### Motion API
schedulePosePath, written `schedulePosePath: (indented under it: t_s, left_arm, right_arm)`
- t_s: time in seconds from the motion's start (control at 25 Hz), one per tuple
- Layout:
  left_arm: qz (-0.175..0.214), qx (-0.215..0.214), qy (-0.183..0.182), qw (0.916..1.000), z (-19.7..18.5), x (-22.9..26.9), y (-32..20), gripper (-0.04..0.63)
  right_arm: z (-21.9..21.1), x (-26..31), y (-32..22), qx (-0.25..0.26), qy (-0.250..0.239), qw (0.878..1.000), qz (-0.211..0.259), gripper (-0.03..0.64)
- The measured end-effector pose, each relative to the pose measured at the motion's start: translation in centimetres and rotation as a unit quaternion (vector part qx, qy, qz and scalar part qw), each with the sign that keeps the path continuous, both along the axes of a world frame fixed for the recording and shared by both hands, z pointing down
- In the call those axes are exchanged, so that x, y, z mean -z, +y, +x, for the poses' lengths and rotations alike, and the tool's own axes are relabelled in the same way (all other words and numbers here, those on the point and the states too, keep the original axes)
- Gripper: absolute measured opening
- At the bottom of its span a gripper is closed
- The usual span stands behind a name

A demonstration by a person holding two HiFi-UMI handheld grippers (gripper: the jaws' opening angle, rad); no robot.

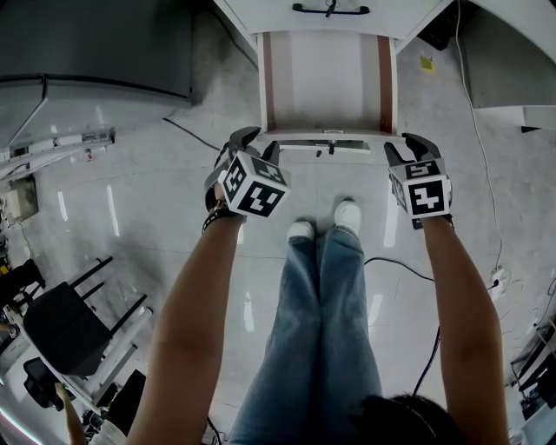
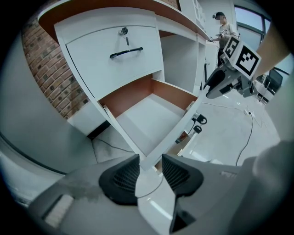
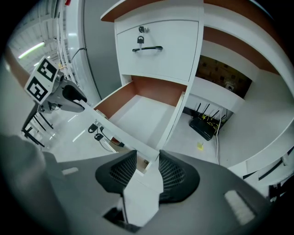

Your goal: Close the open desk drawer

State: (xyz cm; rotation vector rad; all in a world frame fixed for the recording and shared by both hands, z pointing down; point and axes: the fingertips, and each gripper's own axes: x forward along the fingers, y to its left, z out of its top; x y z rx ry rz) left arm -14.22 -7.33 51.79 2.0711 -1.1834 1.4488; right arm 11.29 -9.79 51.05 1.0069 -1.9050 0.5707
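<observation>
The white desk drawer (image 1: 326,83) stands pulled out and empty, with brown side walls, under a closed drawer with a black handle (image 1: 330,9). Its front panel (image 1: 334,142) faces me. My left gripper (image 1: 257,143) hovers at the panel's left corner and my right gripper (image 1: 407,148) at its right corner. In the left gripper view that corner (image 2: 148,161) shows in the gap of the open left gripper (image 2: 149,170), and the pads do not press on it. The right gripper (image 3: 148,165) is likewise open around the other corner (image 3: 146,158). Black keys (image 3: 96,131) hang on the panel.
My legs and white shoes (image 1: 326,226) stand just before the drawer. A black cable (image 1: 400,265) crosses the floor at the right, and a black chair (image 1: 69,330) is at the lower left. Under the desk sits a black router (image 3: 204,126). A brick wall (image 2: 43,69) flanks the cabinet.
</observation>
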Motion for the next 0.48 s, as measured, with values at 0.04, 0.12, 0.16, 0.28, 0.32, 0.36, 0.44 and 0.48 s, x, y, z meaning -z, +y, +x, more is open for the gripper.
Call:
schedulePosePath:
  t_s: [0.04,0.12,0.16,0.28,0.32,0.36,0.44,0.48]
  left_arm:
    - [0.001,0.002,0.001,1.0,0.0,0.2,-0.1,0.155]
    - [0.005,0.005,0.003,1.0,0.0,0.6,-0.3,0.155]
    - [0.007,0.007,0.005,0.9999,0.0,0.8,-0.5,0.156]
    - [0.012,0.018,0.012,0.9997,-0.2,1.5,-0.9,0.156]
    - [0.014,0.021,0.014,0.9996,-0.2,1.7,-1.0,0.156]
    - [0.016,0.024,0.016,0.9995,-0.2,1.8,-1.1,0.156]
    - [0.02,0.035,0.025,0.9989,-0.3,2.2,-1.4,0.156]
    - [0.022,0.041,0.03,0.9985,-0.3,2.4,-1.5,0.156]
  right_arm:
    - [0.1,0.1,-0.1,-0.004,-0.002,1.0,0.0,0.15]
    - [0.3,0.4,-0.3,-0.017,-0.012,1.0,-0.002,0.15]
    - [0.3,0.6,-0.3,-0.028,-0.02,0.999,-0.003,0.15]
    - [0.3,1.3,-0.6,-0.062,-0.045,0.997,-0.001,0.144]
    - [0.3,1.4,-0.7,-0.069,-0.048,0.996,0.0,0.144]
    - [0.3,1.6,-0.8,-0.072,-0.05,0.996,0.001,0.144]
    - [0.3,2.0,-1.1,-0.076,-0.054,0.996,0.005,0.144]
    - [0.3,2.1,-1.3,-0.077,-0.057,0.995,0.006,0.144]
